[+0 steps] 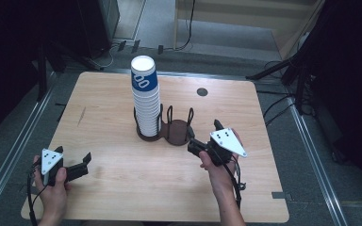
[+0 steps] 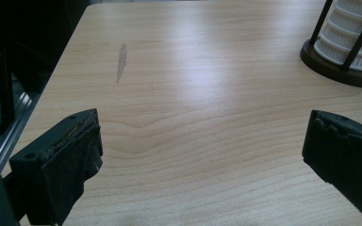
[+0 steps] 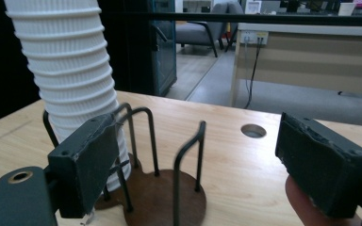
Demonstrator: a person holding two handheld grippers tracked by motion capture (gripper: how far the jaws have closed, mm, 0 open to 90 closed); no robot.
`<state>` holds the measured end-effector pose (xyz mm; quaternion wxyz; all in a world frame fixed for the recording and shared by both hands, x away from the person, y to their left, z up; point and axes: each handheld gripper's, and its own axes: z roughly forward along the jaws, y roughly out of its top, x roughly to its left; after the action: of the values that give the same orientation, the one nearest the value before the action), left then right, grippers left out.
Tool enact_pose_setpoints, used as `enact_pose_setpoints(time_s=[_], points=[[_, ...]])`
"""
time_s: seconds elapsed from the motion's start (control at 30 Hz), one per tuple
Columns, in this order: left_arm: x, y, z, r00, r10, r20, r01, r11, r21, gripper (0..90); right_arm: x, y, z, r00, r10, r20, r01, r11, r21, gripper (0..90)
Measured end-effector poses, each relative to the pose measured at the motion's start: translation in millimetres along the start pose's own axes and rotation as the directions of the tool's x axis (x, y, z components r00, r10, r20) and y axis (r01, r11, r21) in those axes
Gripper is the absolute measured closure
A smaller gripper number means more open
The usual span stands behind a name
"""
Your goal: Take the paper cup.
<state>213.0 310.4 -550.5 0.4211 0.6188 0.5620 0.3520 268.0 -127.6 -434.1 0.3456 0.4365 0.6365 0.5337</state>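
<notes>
A tall stack of white ribbed paper cups [image 1: 146, 101], the top one banded in blue, stands in the left ring of a dark wire cup holder [image 1: 176, 133] at the middle of the wooden table [image 1: 113, 179]. The holder's right ring is bare. My right gripper [image 1: 203, 134] hovers just right of the holder, jaws open with nothing between them; in the right gripper view it [image 3: 193, 136] faces the cups [image 3: 66, 61] and the holder [image 3: 169, 200]. My left gripper [image 1: 73, 154] rests open at the table's near left corner. In the left gripper view it [image 2: 202, 132] frames bare wood, with the cups [image 2: 353, 28] at the far right.
A round cable hole [image 1: 202, 92] sits in the table's far right part. Metal rails run along both sides of the table. Beyond the far edge are cables, dark stands and a desk [image 3: 311, 56].
</notes>
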Motion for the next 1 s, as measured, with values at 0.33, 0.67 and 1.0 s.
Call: enact_pose_setpoints(time_s=[0.33,0.67,1.0], points=[[0.2,0.2,0.2,1.0000,0.005,0.006,-0.005,1.0000,0.003,0.0,26.4,19.3,16.6,0.9981,-0.004,-0.061,0.002,0.999,-0.032,14.0],[0.2,0.5,0.8,0.9999,0.003,0.010,-0.003,1.0000,0.006,0.0,48.6,37.0,36.1,0.9952,-0.021,-0.095,0.016,0.999,-0.047,14.0],[-0.4,0.8,1.6,0.9999,0.006,0.014,-0.006,1.0000,0.006,0.0,66.3,55.9,52.6,0.9917,-0.048,-0.119,0.041,0.997,-0.058,13.9]])
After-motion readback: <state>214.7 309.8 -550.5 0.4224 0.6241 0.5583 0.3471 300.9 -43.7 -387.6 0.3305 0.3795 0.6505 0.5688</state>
